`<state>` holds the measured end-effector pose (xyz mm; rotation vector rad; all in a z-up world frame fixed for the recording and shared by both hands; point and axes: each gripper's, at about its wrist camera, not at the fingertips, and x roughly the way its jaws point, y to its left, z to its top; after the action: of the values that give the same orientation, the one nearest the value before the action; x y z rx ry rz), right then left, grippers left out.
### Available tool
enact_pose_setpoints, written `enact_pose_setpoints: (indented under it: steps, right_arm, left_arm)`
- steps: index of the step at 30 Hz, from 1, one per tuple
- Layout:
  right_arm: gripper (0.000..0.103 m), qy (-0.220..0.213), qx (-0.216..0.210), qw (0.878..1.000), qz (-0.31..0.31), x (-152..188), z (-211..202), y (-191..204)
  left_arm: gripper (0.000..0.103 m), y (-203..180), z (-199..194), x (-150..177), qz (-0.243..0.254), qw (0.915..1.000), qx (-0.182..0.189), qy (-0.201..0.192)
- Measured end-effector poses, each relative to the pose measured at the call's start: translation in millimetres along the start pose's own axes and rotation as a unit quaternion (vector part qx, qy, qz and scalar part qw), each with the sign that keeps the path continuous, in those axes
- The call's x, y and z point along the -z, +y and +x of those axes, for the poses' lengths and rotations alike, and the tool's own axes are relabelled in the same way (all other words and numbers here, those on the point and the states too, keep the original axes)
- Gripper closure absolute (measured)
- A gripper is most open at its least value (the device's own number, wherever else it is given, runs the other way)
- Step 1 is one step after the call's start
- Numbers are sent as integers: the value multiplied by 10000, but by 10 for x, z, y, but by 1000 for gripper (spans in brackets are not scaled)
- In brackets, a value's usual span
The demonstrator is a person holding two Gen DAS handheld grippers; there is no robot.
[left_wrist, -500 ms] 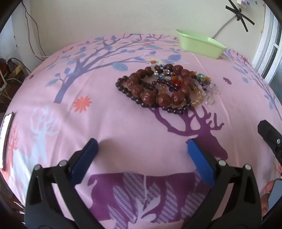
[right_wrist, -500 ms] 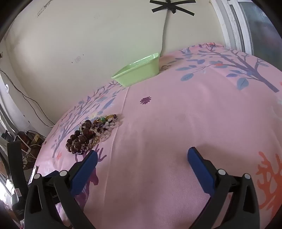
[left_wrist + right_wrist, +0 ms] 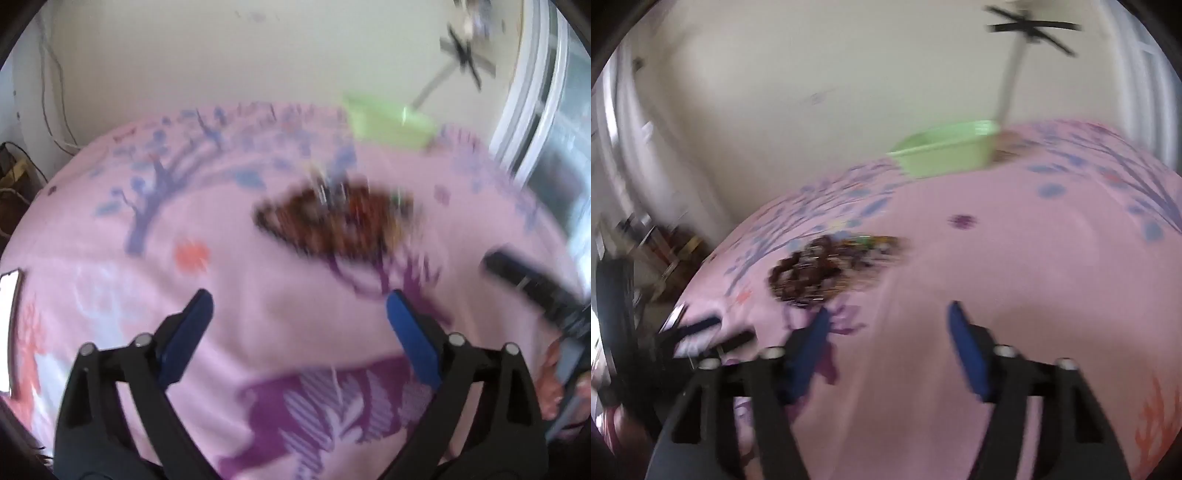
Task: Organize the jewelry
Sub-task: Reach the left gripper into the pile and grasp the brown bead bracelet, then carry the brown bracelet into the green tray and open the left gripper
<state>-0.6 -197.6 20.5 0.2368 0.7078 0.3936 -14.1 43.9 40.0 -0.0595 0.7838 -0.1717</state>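
Observation:
A heap of bead jewelry (image 3: 336, 221), brown and dark beads with some bright ones, lies on the pink printed cloth (image 3: 258, 288). The same heap of jewelry (image 3: 831, 269) shows left of centre in the right wrist view. A light green tray (image 3: 388, 125) stands at the far edge by the wall, also seen as the green tray (image 3: 945, 155). My left gripper (image 3: 299, 306) is open over bare cloth, short of the heap. My right gripper (image 3: 886, 317) is open too, narrower, with nothing between its blue pads, just right of the heap. Both views are blurred.
The right gripper's black body (image 3: 535, 284) and a hand (image 3: 554, 384) sit at the right edge of the left view. A phone-like flat object (image 3: 11, 321) lies at the cloth's left edge. Cables and clutter (image 3: 646, 243) lie beyond the table's left side. A window frame (image 3: 524, 110) stands at right.
Both cameras have moved and blur. The right gripper has swung left toward the jewelry heap and its jaws stand narrower. The left view has tilted up slightly, the heap sitting lower in frame.

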Motion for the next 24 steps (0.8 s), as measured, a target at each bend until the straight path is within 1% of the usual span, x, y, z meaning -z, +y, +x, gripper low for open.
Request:
enact_pose_setpoints:
  steps: [1,2,3,4,6,7,9,11,13,14,15,16,17,18,19,22,24]
  right_arm:
    - [96,92,-123,9998,-120,-76,68,65]
    - [102,196,-248,9992,-229,-158,146,134]
    - [103,288,-366,9985,-304,-244,231,204]
    - [103,368,-459,9977,-350,-330,320,275]
    - [103,494,-604,9962,-392,-464,471,377]
    - [103,580,-749,9947,-388,-501,522,310]
    - [103,684,-821,9933,-432,-599,662,402]
    - [103,757,-796,9924,-562,-673,789,485]
    - [103,826,-688,9916,-714,-712,943,573]
    - [103,913,-666,9906,-765,-716,1069,623]
    - [103,953,-654,9901,-794,-681,1035,585]
    - [103,1033,-630,9894,-808,-669,1090,545]
    - [103,1104,-739,9885,-717,-664,1135,540]
    - [103,1063,-846,9887,-632,-622,1069,469]
    - [103,1021,-867,9889,-644,-623,1019,469]
    - [103,751,-971,9903,-655,-671,796,467]
    - [103,523,-1001,9916,-624,-732,642,446]
  left_arm:
    - [18,86,-40,-111,-101,9999,95,-79]
    - [23,123,-19,-221,-136,9998,124,-63]
    - [34,163,4,-332,-153,9998,131,-22]
    - [40,181,44,-429,-150,9997,176,19]
    - [45,161,164,-553,-93,9993,328,121]
    - [47,148,243,-599,-75,9991,365,208]
    - [48,137,407,-637,-40,9984,419,385]
    - [48,126,548,-636,44,9975,465,539]
    - [48,114,680,-596,107,9971,330,674]
    - [51,120,729,-573,97,9967,317,740]
    - [69,134,771,-542,62,9960,340,823]
    - [83,154,791,-521,20,9954,398,868]
    - [88,179,777,-522,-2,9957,413,826]
    - [88,183,736,-521,-18,9961,418,779]
    - [88,185,710,-536,-26,9964,429,728]
    - [88,138,518,-614,-73,9971,607,459]
    - [88,66,392,-734,-22,9970,726,263]
